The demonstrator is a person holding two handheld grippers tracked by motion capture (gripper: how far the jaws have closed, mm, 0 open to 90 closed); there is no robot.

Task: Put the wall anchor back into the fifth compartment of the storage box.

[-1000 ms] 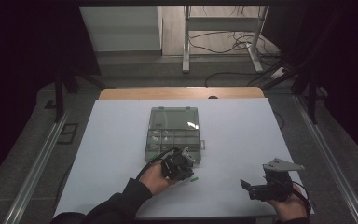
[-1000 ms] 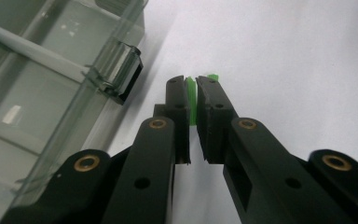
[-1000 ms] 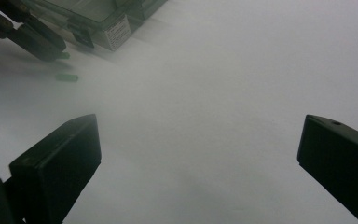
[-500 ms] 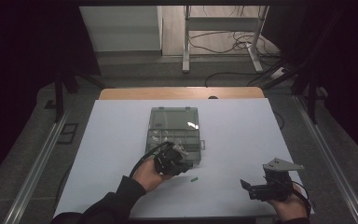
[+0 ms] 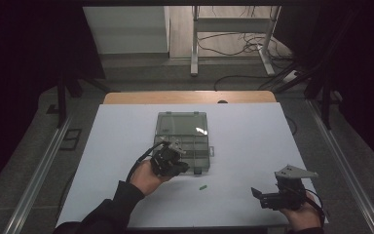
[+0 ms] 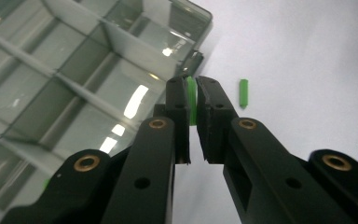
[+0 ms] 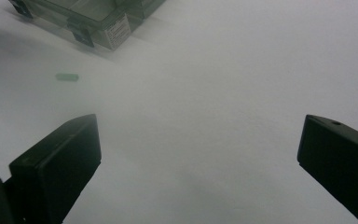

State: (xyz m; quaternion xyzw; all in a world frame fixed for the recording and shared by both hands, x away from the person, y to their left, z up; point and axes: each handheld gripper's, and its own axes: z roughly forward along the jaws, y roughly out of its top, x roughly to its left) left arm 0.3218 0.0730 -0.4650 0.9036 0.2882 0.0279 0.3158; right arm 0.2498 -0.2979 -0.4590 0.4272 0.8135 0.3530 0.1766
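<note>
- A clear plastic compartment box (image 5: 183,141) sits open near the centre of the high view, on a white table (image 5: 253,146). Its lid lies flat toward the top of the frame and its divided tray toward the bottom.
- The left gripper (image 5: 171,158), held in the person's left hand (image 5: 147,176), is at the lower left edge of the box in the high view, over the tray's near corner.
- In the left gripper view, the gripper (image 6: 194,93) has its jaws drawn close together on a small green piece (image 6: 191,99), a thin stick pinched upright between the pads. The jaw tips sit just at the corner of the box (image 6: 98,70), whose dividers fill the upper left of that frame.
- A second green piece (image 6: 244,92) lies on the white table just right of the jaw tips in that view. In the high view it is a small green speck (image 5: 203,187) below the box, apart from it.
- In the right gripper view the same loose piece appears as a blurred pale-green spot (image 7: 67,77) at upper left, below the corner of the box (image 7: 98,23); its shape is hard to make out there.
- The right gripper (image 5: 272,196) is at the lower right of the high view, in the person's right hand (image 5: 302,217), well apart from the box.
- Its jaws stand wide apart in the right gripper view (image 7: 198,154), with bare table between them.
</note>
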